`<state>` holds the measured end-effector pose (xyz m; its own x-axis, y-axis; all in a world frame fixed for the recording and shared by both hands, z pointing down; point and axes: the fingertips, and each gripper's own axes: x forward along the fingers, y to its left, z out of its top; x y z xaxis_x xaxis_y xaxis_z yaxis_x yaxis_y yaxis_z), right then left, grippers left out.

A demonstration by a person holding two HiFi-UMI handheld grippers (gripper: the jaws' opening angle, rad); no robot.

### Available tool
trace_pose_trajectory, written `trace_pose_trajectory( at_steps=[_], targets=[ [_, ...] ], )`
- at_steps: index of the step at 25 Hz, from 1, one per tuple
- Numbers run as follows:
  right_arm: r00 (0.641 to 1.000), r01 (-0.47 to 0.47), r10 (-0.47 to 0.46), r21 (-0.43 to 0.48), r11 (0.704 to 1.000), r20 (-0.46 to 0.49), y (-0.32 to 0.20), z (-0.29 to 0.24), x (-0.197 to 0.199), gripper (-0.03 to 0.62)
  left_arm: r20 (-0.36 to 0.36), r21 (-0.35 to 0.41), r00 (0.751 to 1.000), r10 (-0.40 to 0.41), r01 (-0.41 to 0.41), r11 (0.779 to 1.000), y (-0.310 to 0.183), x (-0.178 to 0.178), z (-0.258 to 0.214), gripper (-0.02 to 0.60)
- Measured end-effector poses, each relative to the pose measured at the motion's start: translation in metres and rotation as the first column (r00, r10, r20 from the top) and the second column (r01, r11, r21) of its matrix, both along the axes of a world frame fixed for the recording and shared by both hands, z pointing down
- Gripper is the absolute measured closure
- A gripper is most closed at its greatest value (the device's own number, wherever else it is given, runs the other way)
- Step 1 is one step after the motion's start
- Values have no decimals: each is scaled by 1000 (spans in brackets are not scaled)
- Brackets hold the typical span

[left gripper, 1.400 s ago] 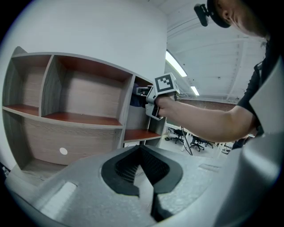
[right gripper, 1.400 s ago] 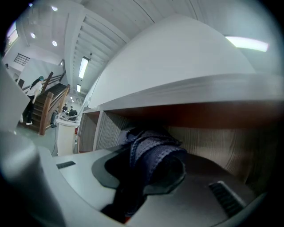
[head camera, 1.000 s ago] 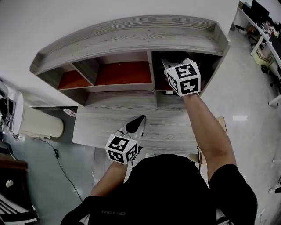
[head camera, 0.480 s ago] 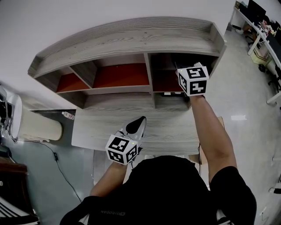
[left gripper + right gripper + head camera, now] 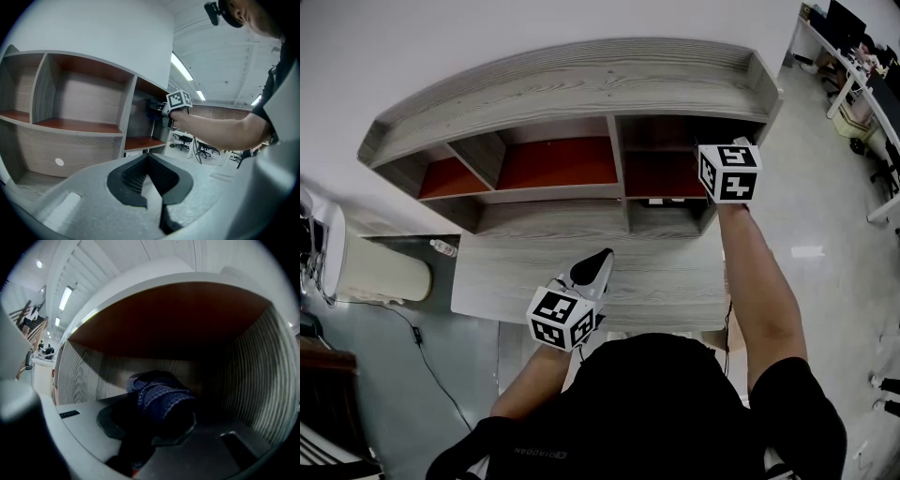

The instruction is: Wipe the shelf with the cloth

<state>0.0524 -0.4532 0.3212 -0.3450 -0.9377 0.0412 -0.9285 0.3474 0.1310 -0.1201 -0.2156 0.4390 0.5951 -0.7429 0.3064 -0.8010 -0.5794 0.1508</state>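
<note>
The right hand-held gripper point(image 5: 151, 427) clamps a dark blue cloth point(image 5: 161, 397) inside the shelf's point(image 5: 581, 89) shadowed right compartment, where the head view cannot see its jaws. The left hand-held gripper point(image 5: 150, 164), jaws together and empty, hangs over the table point(image 5: 675, 281).

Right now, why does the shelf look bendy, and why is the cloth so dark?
Head view: the wide lens bows the straight shelf into an arc. Right gripper view: the cloth is inside the shelf, in its shadow, so little light reaches it. Left gripper view: bright and clear, with ceiling lights glaring.
</note>
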Motion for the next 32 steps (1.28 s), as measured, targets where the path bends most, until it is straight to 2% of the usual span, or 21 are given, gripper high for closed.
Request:
trace_pose_trajectory(
  at_steps=[15,19,26,32],
  targets=[
    [1000,-30,29,5,1000,7,-4,0,11,499,1,-3,1000,0,0,1000,-3,-1,1,574],
    [999,-15,14,19,1000,41,0,-2,8,499,2,-9,1000,-8,8,1000,-3,-4,4,574],
    [992,71,-75,39,997,97,20,2,-24,499,4,-9,1000,-11,11,1000,-4,-5,4,574],
    [985,155,-153,-27,987,84,26,39,-65,499,6,-7,1000,-16,16,1000,-3,-7,3,574]
  ],
)
